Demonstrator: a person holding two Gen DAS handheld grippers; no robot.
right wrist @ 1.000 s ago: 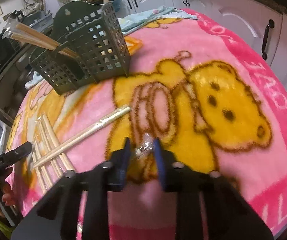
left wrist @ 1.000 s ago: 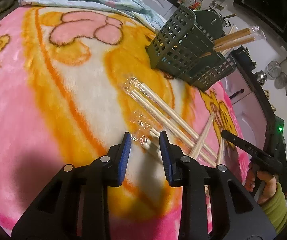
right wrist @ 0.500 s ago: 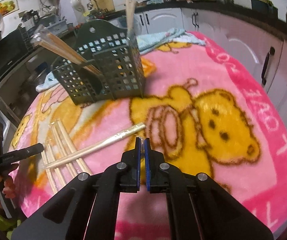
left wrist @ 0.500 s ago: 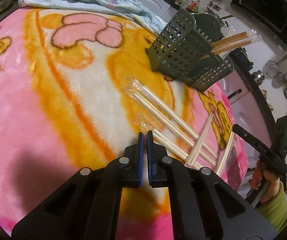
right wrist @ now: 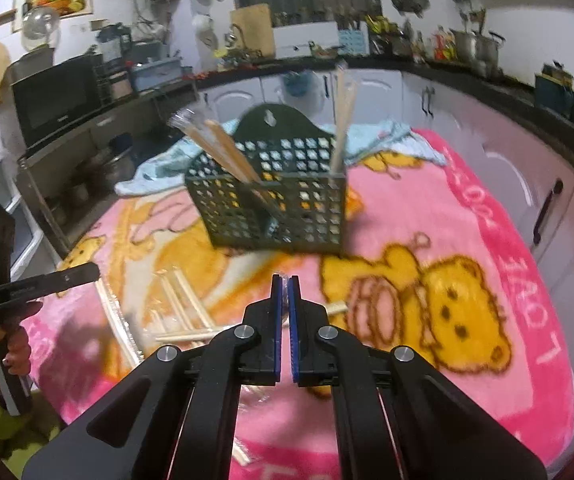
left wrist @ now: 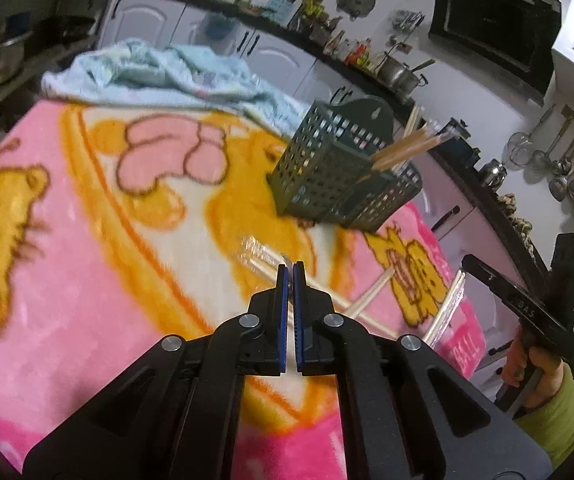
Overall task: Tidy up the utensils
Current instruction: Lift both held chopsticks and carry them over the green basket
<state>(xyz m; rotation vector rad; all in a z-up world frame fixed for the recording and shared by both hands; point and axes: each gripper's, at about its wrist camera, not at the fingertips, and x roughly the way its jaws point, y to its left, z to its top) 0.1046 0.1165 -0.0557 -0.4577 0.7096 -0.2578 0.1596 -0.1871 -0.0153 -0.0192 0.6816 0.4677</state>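
Observation:
My left gripper (left wrist: 290, 266) is shut, with a scrap of clear wrapper (left wrist: 285, 258) pinched at its tip. In the right wrist view that gripper (right wrist: 91, 270) hangs at the left with a wrapped chopstick pair (right wrist: 117, 316) slanting down from it. My right gripper (right wrist: 285, 279) is shut on clear plastic too, and a chopstick end (right wrist: 337, 308) pokes out beside it. From the left wrist view it (left wrist: 467, 261) carries a wrapped pair (left wrist: 447, 304). A dark green slotted basket (left wrist: 327, 176) (right wrist: 279, 208) stands ahead with chopsticks (left wrist: 407, 148) (right wrist: 227, 148) leaning in it.
Loose chopsticks (right wrist: 191, 304) (left wrist: 371, 292) lie crossed on the pink and yellow bear blanket (left wrist: 87, 260) (right wrist: 467, 208). A light blue cloth (left wrist: 159, 76) is bunched behind the basket. Kitchen cabinets and a cluttered counter ring the table. A hand (left wrist: 535, 364) in a green sleeve grips the right tool.
The left jaws closed on the wrapper end, and the right jaws closed up tight. Both grippers then rose off the blanket, so the basket and kitchen now sit lower in each view.

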